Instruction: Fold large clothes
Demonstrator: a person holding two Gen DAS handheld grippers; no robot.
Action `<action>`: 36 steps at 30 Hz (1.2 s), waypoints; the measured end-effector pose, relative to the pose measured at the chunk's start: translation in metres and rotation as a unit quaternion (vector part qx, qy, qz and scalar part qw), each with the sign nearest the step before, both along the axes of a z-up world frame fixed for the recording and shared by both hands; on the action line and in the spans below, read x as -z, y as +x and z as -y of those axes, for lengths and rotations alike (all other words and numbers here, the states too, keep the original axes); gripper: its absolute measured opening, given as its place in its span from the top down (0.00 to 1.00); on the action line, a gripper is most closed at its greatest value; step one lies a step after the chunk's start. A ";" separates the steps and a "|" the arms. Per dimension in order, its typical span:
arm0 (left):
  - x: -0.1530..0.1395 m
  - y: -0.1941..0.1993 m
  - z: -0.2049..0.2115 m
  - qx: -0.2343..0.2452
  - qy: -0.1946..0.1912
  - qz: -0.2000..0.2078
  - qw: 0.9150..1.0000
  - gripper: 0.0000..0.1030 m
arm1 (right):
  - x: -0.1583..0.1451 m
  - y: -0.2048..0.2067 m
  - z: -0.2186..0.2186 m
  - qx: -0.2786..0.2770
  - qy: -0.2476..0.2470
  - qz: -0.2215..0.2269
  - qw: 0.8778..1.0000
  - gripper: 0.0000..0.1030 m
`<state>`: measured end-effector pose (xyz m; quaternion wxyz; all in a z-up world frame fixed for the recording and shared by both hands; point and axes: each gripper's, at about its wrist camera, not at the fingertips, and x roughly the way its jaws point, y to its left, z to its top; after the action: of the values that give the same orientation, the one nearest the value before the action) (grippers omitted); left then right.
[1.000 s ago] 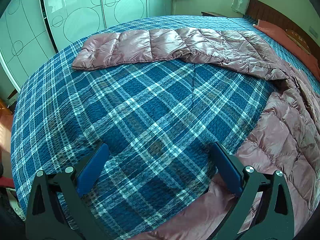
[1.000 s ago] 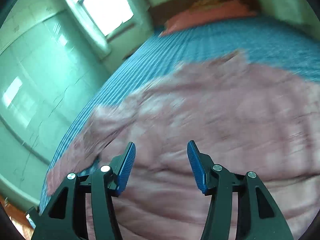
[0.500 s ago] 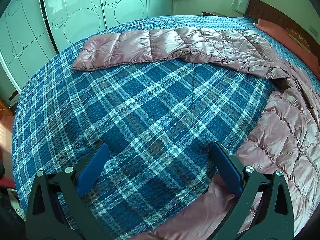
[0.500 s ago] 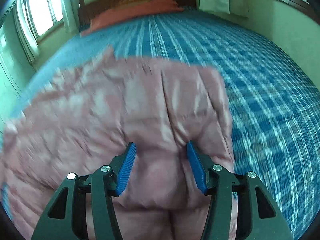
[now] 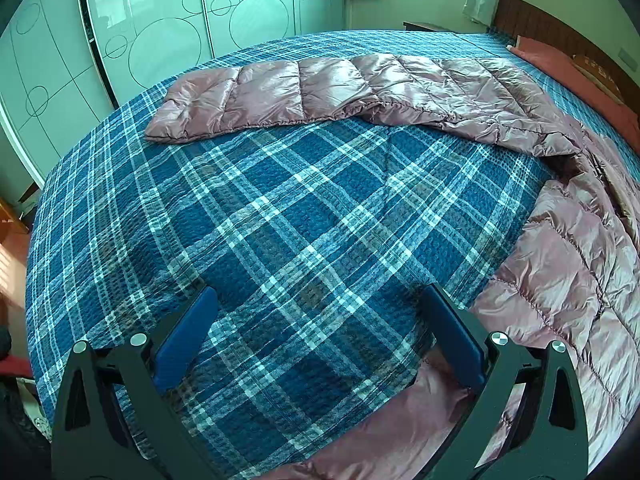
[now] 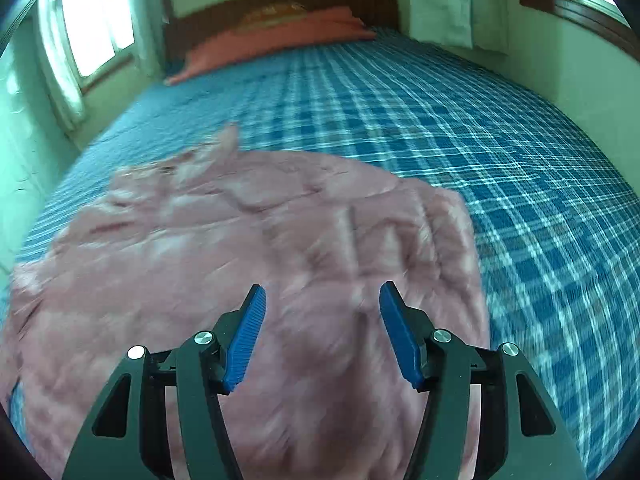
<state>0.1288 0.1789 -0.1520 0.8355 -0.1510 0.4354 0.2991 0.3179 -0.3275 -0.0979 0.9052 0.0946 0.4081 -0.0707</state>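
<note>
The pink jacket lies spread over the bed, one sleeve stretched toward its far edge. Right gripper hangs over it, jaws opening, empty; left gripper gapes wide, idle. Next, I'd guess: pinch an edge and fold inward.

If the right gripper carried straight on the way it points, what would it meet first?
Most likely the pink jacket: the right gripper, jaws opening with nothing pinched between them, aims down at its quilted fabric on the bed. The frame is blurred, so depth is uncertain.
</note>
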 end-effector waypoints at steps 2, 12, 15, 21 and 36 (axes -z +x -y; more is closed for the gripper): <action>0.001 0.000 -0.001 0.000 0.000 0.000 1.000 0.02 | 0.010 -0.014 -0.016 -0.018 -0.003 -0.004 1.000 0.43; 0.002 0.000 -0.002 0.000 0.000 0.000 1.000 0.02 | 0.040 -0.020 -0.025 -0.025 -0.031 -0.019 0.999 0.41; 0.000 0.000 -0.001 0.000 -0.001 0.001 1.000 0.02 | 0.032 -0.027 -0.020 -0.015 -0.017 -0.013 1.000 0.41; 0.000 0.000 -0.001 0.000 0.001 0.001 1.000 0.02 | 0.015 -0.057 -0.024 -0.015 -0.019 0.012 1.000 0.41; -0.002 0.000 -0.009 0.017 -0.029 -0.003 0.999 0.02 | 0.044 -0.041 -0.006 0.005 -0.009 -0.005 1.000 0.37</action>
<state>0.1288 0.1878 -0.1503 0.8344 -0.1667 0.4488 0.2732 0.2765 -0.3211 -0.1421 0.9036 0.0879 0.4117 -0.0790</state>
